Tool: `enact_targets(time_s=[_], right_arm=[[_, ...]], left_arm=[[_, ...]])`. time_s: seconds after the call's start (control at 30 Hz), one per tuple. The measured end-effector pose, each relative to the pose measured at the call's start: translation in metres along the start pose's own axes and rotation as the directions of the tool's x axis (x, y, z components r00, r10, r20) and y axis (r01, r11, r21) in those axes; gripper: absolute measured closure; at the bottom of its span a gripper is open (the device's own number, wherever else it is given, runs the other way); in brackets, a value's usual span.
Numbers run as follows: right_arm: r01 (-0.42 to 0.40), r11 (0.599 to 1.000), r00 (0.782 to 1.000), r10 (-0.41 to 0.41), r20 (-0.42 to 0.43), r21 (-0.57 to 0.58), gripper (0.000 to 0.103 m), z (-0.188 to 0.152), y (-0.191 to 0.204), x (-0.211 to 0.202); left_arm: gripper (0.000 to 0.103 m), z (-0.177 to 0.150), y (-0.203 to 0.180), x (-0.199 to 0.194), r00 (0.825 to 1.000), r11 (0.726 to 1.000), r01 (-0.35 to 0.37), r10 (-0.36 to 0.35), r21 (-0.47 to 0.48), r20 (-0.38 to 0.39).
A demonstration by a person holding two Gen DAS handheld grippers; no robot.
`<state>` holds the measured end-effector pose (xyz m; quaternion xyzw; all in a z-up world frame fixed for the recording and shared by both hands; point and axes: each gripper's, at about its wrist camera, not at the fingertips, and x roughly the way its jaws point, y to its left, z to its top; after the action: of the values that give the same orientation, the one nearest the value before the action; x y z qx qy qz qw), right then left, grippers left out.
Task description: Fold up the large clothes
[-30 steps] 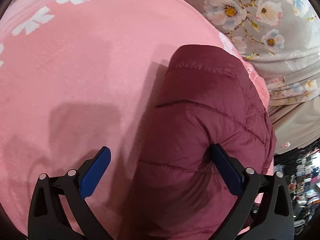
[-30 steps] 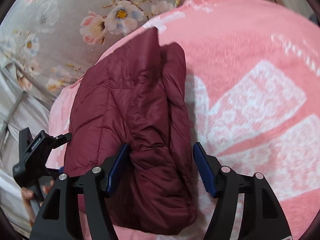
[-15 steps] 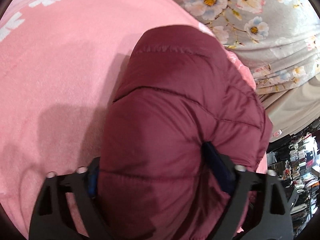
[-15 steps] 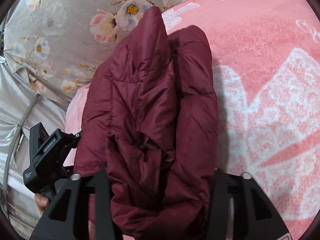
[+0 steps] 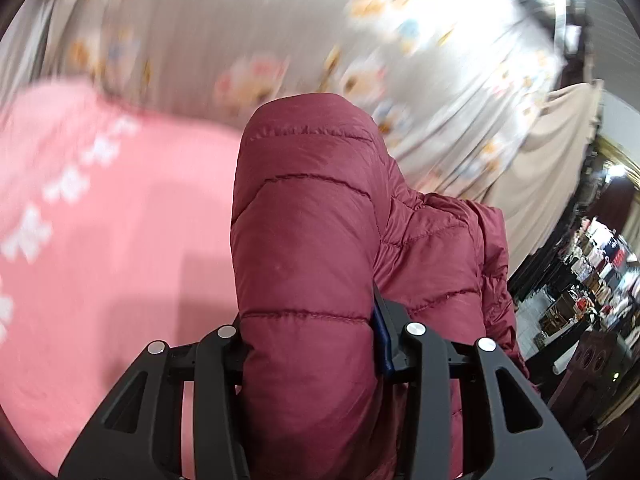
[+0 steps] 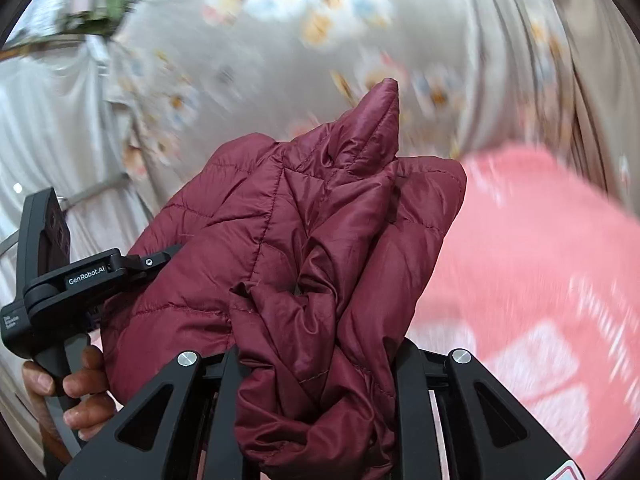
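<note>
Nearest the lens, the left gripper (image 5: pixel 308 344) and right gripper (image 6: pixel 316 360) are both closing on the maroon puffer jacket (image 6: pixel 304 248), bunched compactly (folding largely done, by appearance), held above the pink blanket (image 5: pixel 100 260), placement outstanding, floral curtain (image 6: pixel 320 40) beyond.

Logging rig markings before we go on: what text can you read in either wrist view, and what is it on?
"GenRobot.AI": white print on the left gripper body, seen in the right wrist view.
Small white print lower on that body: too small to read.
White characters on the pink blanket: blurred, unreadable.
</note>
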<state>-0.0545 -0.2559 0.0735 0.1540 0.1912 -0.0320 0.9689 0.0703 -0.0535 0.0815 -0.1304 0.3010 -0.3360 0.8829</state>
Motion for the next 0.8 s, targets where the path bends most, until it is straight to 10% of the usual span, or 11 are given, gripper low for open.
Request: enact_targets(time_s=[0.43, 0.8], right_arm=[[-0.092, 0.942, 0.952, 0.178, 0.249, -0.322, 0.085, 0.057, 0.087, -0.009], [-0.109, 0.925, 0.972, 0.176, 0.158, -0.364, 0.085, 0.037, 0.125, 0.105]], left_arm=[[0.061, 0.070, 0.006, -0.093, 0.951, 0.988, -0.056, 0.010, 0.142, 0.308], [0.061, 0.087, 0.096, -0.042, 0.955, 0.980, -0.175, 0.147, 0.092, 0.257]])
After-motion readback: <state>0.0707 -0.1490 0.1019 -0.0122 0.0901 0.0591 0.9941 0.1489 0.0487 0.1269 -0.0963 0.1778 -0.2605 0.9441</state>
